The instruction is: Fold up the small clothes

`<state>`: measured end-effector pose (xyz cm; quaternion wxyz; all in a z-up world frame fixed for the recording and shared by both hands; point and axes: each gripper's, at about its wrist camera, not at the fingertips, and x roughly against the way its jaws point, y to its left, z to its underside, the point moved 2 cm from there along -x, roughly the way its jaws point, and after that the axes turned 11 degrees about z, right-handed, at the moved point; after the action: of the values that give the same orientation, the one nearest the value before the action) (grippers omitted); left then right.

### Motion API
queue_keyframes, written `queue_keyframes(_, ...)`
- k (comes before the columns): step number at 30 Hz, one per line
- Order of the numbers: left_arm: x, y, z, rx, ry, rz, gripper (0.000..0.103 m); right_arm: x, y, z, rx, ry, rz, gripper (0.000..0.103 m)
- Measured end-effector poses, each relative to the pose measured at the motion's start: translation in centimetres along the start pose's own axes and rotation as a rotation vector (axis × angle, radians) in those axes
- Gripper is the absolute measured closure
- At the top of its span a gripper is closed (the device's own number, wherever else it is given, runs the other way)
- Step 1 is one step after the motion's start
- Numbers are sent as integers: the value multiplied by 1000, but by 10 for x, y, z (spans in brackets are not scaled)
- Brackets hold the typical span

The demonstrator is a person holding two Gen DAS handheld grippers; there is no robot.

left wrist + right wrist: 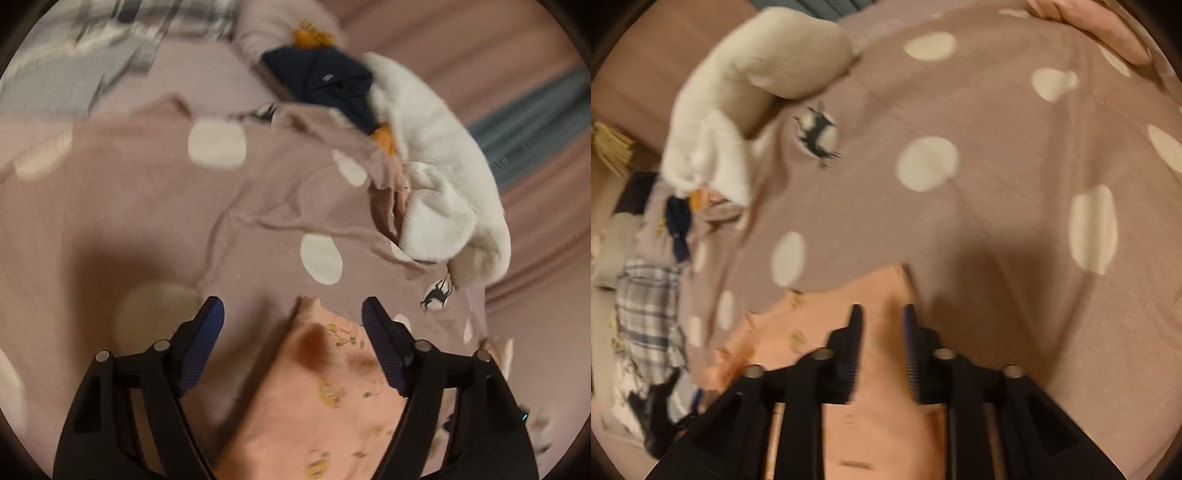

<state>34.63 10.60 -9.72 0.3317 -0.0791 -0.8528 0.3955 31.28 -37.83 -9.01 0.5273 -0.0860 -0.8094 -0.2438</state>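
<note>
The left gripper has its jaws spread wide, low in the left wrist view, and the corner of a peach printed garment lies between them without either finger touching it. In the right wrist view the right gripper has its jaws close together at the bottom centre with the same peach printed garment running between them; the frame is blurred, so whether they actually pinch the cloth cannot be told. The garment lies on a mauve bedspread with pale dots, which fills the middle of both views. Toward the upper right of the left view a white fluffy garment lies beside a dark navy garment. In the right view the white fluffy garment sits upper left, and a plaid cloth lies at the left edge.
</note>
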Motion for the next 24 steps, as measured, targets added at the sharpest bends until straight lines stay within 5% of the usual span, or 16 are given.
queue_keyframes(3,23,0,5,-70,-6,-83,13,11,-12,15,-6,-8,-45,54)
queue_keyframes(6,36,-5,22,-160,63,-93,8,28,-19,33,-3,-25,-56,37)
queue_keyframes(12,52,2,83,-298,239,-133,1,45,-15,64,-4,20,-112,24)
queue_keyframes(15,58,8,116,-297,330,-49,1,52,-12,91,8,42,-179,23)
queue_keyframes(19,61,19,148,-186,402,180,1,47,-19,136,35,64,-257,17)
queue_keyframes(24,46,22,155,-187,342,217,1,1,-34,160,-60,200,-356,16)
